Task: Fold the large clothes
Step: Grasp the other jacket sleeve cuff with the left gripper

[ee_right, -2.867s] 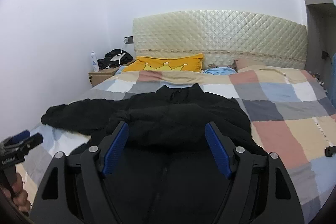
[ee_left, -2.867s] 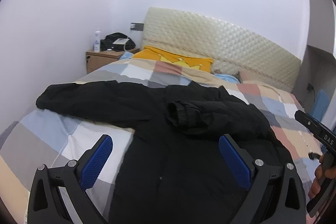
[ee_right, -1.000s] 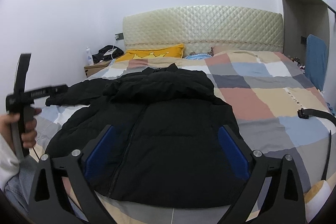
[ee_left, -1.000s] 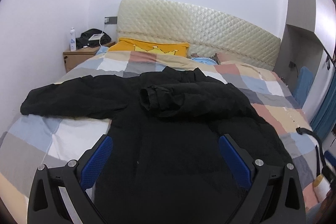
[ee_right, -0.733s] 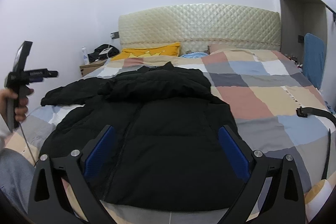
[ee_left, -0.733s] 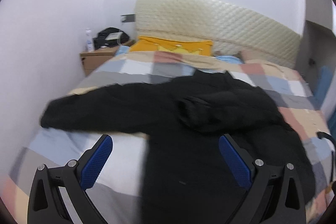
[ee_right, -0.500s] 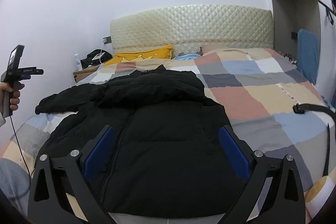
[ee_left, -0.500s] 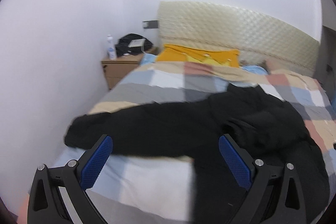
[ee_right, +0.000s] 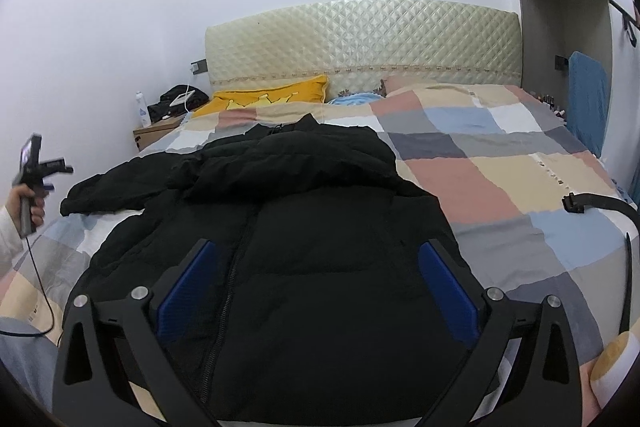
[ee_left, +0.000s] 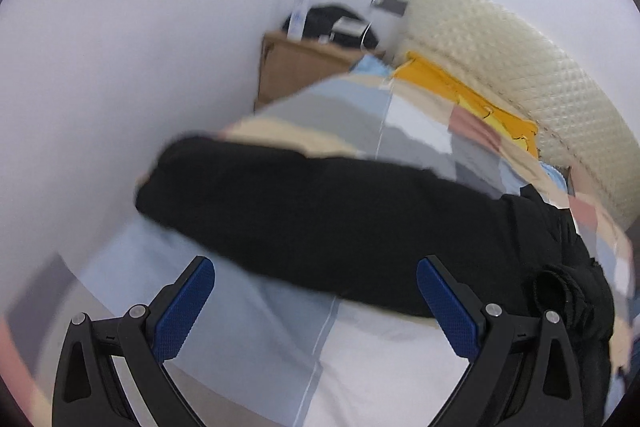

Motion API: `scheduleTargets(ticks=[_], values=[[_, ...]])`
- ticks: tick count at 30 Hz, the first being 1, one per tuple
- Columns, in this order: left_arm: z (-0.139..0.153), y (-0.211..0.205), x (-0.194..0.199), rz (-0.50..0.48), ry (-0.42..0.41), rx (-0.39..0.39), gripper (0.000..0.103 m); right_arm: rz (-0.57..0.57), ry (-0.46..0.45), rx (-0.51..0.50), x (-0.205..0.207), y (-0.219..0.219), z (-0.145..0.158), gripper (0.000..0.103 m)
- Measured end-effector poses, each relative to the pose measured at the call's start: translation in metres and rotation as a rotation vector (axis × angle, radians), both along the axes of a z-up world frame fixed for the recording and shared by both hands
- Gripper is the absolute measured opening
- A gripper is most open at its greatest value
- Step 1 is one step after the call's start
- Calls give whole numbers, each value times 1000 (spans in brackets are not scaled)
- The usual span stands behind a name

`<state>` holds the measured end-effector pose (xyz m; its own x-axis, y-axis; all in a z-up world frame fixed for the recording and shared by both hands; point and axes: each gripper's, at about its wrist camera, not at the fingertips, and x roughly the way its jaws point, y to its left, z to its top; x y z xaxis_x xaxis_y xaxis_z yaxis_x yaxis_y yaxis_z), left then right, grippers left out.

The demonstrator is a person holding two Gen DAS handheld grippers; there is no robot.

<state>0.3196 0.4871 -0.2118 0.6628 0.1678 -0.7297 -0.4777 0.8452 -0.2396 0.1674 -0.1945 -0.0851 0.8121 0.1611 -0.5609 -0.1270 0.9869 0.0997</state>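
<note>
Black puffer jacket (ee_right: 304, 227) spread front-up on checked bedspread (ee_right: 500, 187), one sleeve (ee_left: 320, 211) stretched out sideways. Left gripper (ee_left: 316, 307), tilted, jaws wide apart and empty, poised above that sleeve, gripped in a raised hand (ee_right: 30, 205) beside the jacket. Right gripper (ee_right: 316, 291), likewise spread and empty, level over the jacket's hem.

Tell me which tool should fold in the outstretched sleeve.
Left. The left tool is open and faces the sleeve lying flat just ahead. The right tool, also open, hangs over the jacket body, farther off.
</note>
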Motion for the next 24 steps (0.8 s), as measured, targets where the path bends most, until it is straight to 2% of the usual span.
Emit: scheduleTargets(ticks=[7,12,17,20,24], values=[[-65,62,2,61,-1,-169,102,-37,64,-45,22,19,-7,102],[-101,115,3,136,-64,-294,102,-29,125,-50,43,37,-17,102],[-122,140,10,172,-115,-318,99,-32,129,-136,55,57,-18,102],[-126,146,14,183,-143,-317,99,-29,143,-139,60,61,-20,102],[-130,153,25,195,-134,-315,99,-22,150,-139,63,65,-22,102]])
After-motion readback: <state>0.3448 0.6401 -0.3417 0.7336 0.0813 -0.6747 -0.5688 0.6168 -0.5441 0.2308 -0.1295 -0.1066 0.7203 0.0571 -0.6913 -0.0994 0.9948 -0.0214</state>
